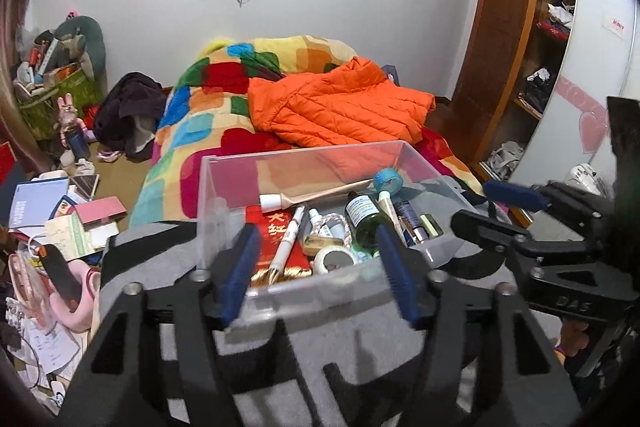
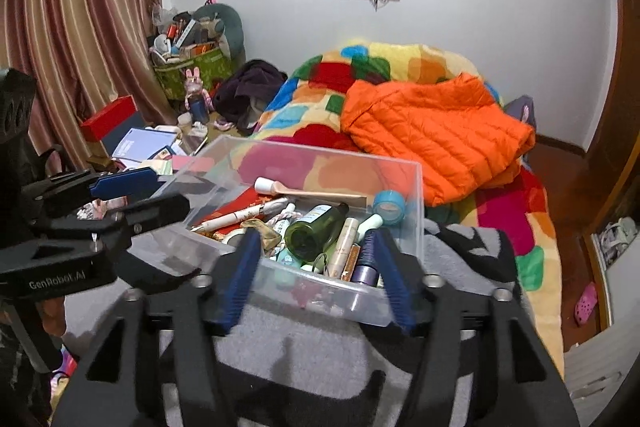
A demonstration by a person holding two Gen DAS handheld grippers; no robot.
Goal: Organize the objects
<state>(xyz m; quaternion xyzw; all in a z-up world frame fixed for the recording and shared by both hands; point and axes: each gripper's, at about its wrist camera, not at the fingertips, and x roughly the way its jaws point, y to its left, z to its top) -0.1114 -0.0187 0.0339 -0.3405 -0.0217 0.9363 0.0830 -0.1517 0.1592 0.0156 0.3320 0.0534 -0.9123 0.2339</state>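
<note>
While the clear plastic bin [image 1: 224,187] of small toiletries sits on the grey cloth [image 1: 320,339] at the bed's near end, left gripper [image 1: 318,277] and right gripper [image 2: 316,275] gape empty just behind its near wall, equally close.

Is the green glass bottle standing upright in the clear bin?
No, the green glass bottle lies on its side among the clutter in the clear bin.

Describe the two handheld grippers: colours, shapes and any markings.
Both are matte black plastic frames with triangular cut-outs and silver screws. Each finger carries a flat, ribbed blue pad. The left gripper bears white lettering reading GenRobot.AI; the right gripper shows embossed letters on its black body, too faint to read surely.
</note>
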